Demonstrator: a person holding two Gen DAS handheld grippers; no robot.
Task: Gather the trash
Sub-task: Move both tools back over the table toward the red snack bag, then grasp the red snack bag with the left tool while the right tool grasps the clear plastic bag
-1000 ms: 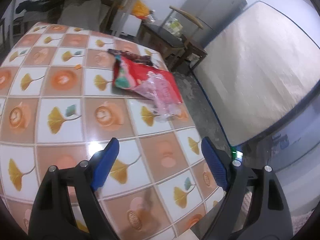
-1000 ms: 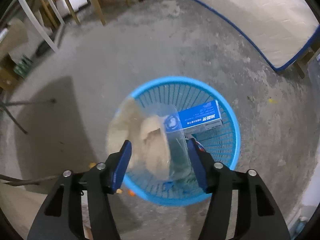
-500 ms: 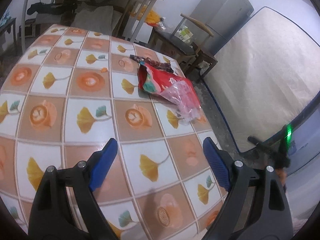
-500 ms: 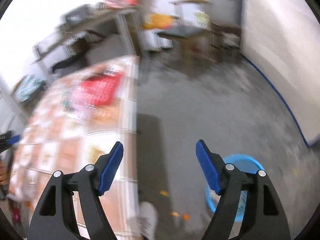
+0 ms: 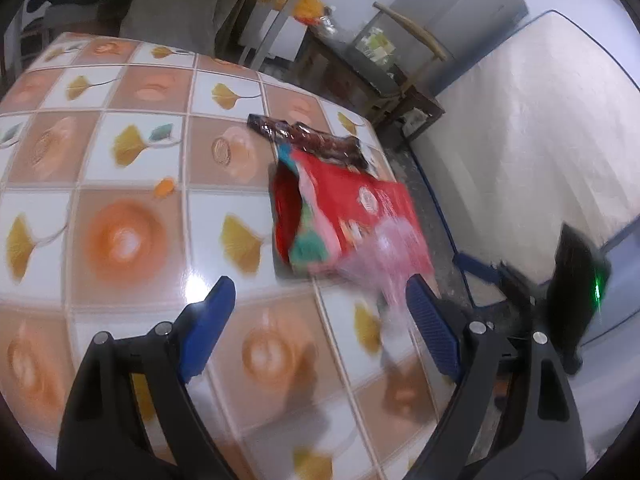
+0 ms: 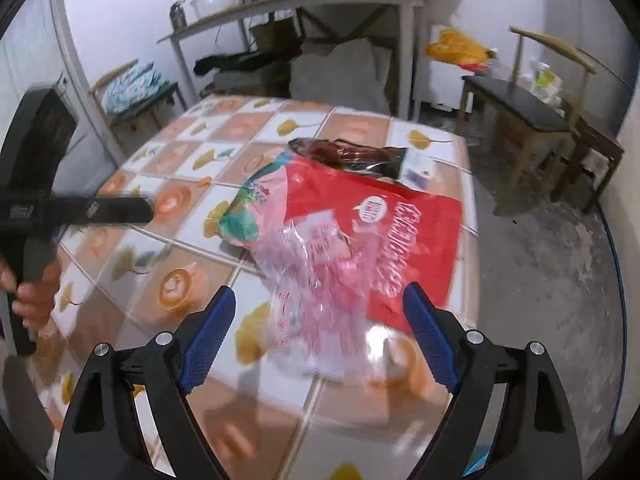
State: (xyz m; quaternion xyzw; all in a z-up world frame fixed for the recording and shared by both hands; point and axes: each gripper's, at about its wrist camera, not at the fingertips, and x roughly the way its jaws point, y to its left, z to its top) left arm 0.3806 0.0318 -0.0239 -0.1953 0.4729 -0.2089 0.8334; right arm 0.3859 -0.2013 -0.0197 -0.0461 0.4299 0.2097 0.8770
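Counter (image 6: 432, 412): glossy tiled top, orange and white squares with ginkgo-leaf and coffee-cup prints. Three pieces of trash lie grouped toward its far right corner.

- Flat red printed plastic snack bag (image 6: 408, 224), largest piece, its right side reaching the counter's right edge. Torn open end faces left, showing teal and pink print.
- Crinkled clear plastic bag with pink print (image 6: 316, 292), lying partly on the red bag's near end and partly on bare tile, nearest the right gripper.
- Dark brown glossy wrapper (image 6: 352, 154), long and narrow, touching the red bag's far edge, closest to the far corner.

Same group in the left wrist view: red bag (image 5: 360, 208), pink bag (image 5: 384, 260), blurred, brown wrapper (image 5: 308, 140).

Right gripper (image 6: 316, 332): jaws have just been opening and stand wide, nothing held. The pink bag's near end shows between the blue pads, but whether it is at their level cannot be told.

Left gripper (image 5: 320, 328): jaws wide, empty, above bare tile short of the trash.

Handling, as judged: all three are light, thin film, soft and limp; likely slippery on the glossy tile and apt to slide rather than lift. The pink bag's raised crumples offer the easiest pinch. The red bag lies flat; its torn mouth or the side at the counter's right edge looks best. A pinched bag may drag its neighbour along.
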